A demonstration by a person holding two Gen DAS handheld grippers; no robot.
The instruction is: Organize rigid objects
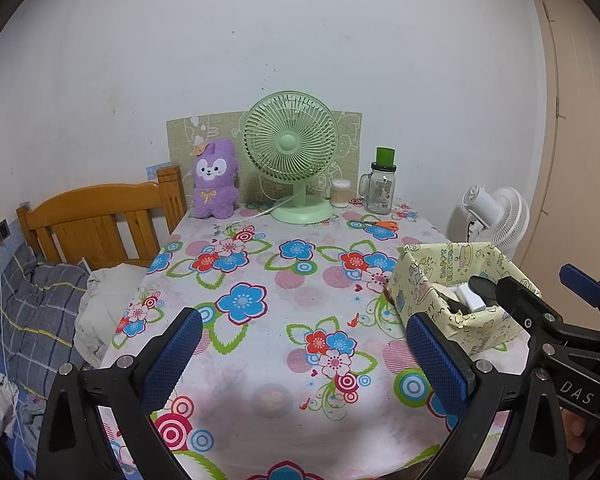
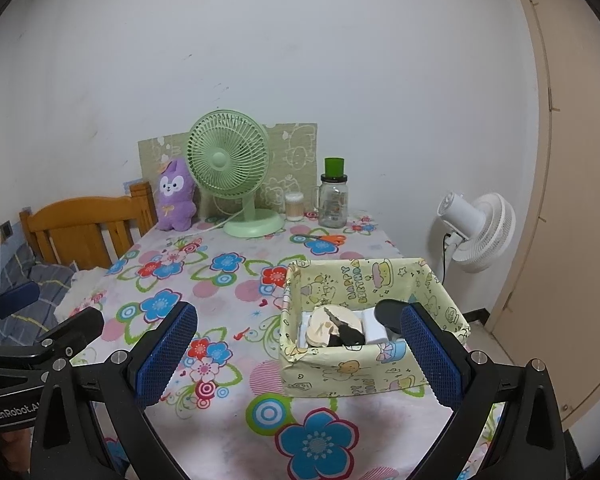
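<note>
**Grippers idle over table, box packed**

Box (image 2: 364, 364), paper-wrapped in yellow cartoon print, sits at the table's (image 1: 260, 360) right edge, toward the near side. Inside it: a round wooden piece (image 2: 320, 330), a black key (image 2: 346, 334) lying across that piece, a white block (image 2: 374, 330) beside them, and a dark object (image 2: 388, 314) at the right wall, partly hidden.

Left gripper (image 1: 304, 356) hovers above the flowered cloth near the front edge, blue fingers wide apart, nothing between them. Right gripper (image 2: 300, 356) likewise spread and empty, its right finger (image 2: 432, 356) in front of the box's near right corner.

Back edge: green fan (image 1: 290, 152), purple plush (image 1: 214, 180), glass jar (image 1: 380, 190), orange-handled scissors (image 1: 376, 225).
</note>
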